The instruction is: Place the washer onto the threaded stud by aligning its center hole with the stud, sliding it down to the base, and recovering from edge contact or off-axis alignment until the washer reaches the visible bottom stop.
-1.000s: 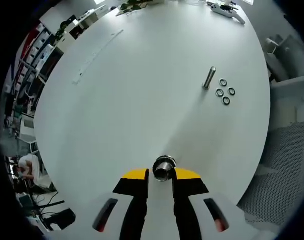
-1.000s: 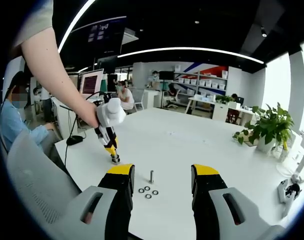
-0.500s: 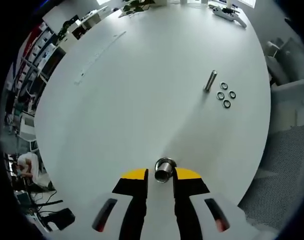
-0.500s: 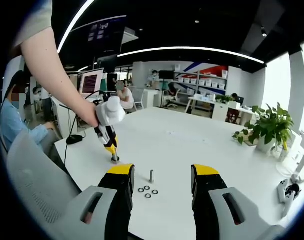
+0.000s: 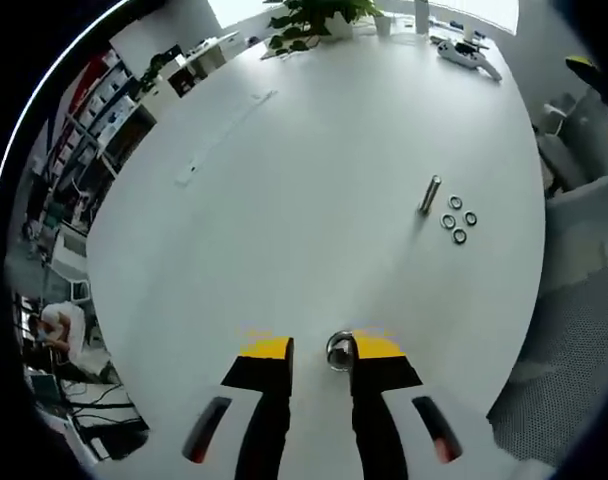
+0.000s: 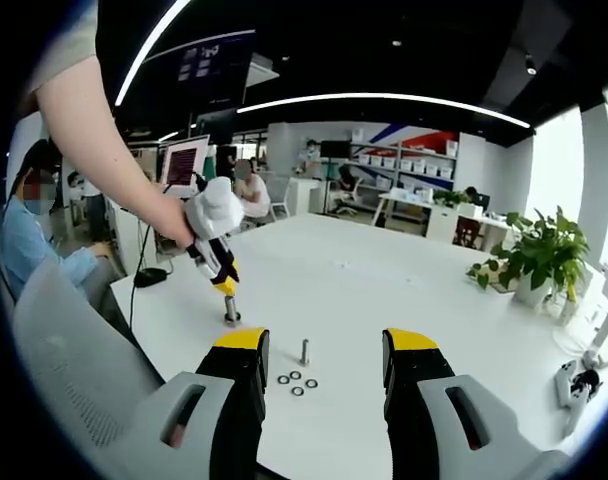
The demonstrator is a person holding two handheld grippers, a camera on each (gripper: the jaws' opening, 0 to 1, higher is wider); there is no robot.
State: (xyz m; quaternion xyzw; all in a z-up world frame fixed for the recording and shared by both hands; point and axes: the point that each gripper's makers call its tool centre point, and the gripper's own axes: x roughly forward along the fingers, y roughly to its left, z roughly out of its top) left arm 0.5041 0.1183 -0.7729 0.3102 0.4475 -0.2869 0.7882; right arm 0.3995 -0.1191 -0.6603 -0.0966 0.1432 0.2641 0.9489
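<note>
Left gripper view: the left gripper [image 5: 320,352], jaws narrowly apart, stands over a metal cylinder [image 5: 340,351] on the table [image 5: 284,200]; whether it grips it cannot be told. The stud [image 5: 430,194] stands well apart, four washers [image 5: 458,219] just beside it.

Right gripper view: the right gripper [image 6: 324,352] hangs open and empty above stud [image 6: 305,351] and washers [image 6: 296,382]; no washer is yet picked. The next move, by judgement, is lowering onto one washer.
</note>
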